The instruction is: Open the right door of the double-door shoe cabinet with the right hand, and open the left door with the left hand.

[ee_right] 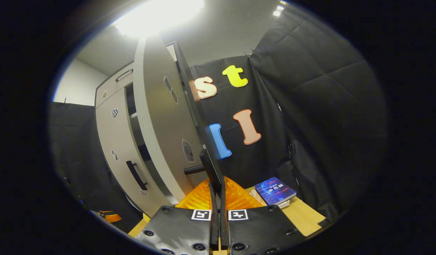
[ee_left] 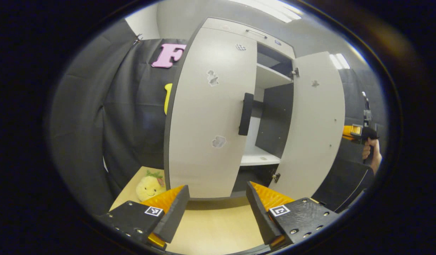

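Left gripper view: shoe cabinet (ee_left: pixel 239 28) ahead on table (ee_left: pixel 210 226), left door (ee_left: pixel 207 117) nearly shut with handle (ee_left: pixel 245 114) at its right edge, right door (ee_left: pixel 315 120) swung wide. Shelves (ee_left: pixel 258 156) inside, between doors. Plush toy (ee_left: pixel 150 187) on table, left of cabinet base. Right gripper view: book (ee_right: pixel 275 191) on table right of right door, before booth wall.
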The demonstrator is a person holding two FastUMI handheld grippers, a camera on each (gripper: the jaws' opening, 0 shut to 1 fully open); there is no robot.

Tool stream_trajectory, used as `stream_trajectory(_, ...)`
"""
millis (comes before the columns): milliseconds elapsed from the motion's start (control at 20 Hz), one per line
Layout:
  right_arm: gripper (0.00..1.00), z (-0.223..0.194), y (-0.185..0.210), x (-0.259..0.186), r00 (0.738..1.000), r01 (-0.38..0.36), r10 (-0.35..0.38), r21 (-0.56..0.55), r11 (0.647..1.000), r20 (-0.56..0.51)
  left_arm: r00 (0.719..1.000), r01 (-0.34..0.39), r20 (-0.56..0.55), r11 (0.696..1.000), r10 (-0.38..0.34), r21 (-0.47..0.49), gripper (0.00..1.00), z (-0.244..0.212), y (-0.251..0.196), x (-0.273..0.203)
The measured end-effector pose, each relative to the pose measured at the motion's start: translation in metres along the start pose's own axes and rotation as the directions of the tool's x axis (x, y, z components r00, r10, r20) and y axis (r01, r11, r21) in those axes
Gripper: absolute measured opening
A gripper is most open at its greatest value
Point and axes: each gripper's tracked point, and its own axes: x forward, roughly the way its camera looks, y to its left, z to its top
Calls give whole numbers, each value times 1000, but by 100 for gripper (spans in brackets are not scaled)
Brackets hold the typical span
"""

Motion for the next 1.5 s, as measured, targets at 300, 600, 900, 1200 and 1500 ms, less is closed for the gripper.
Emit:
stream_trajectory(300,2,-11,-18,-29,997,77,-77,-4,997,-18,989,42,144,984,-17,-172,92,48,19,5)
stream_trajectory(600,2,-2,-77,-73,952,306,-307,46,951,7,980,-5,195,993,28,-117,89,75,60,19)
stream_trajectory(900,51,9,-124,-115,879,473,-474,22,881,45,955,2,298,1000,5,-25,96,106,54,42)
stream_trajectory(1200,91,14,-177,-123,797,602,-597,-41,797,87,941,0,338,1000,-1,3,93,130,14,77)
stream_trajectory(1500,97,18,-220,-58,831,556,-552,-102,825,70,941,-64,333,998,56,13,92,149,-29,113)
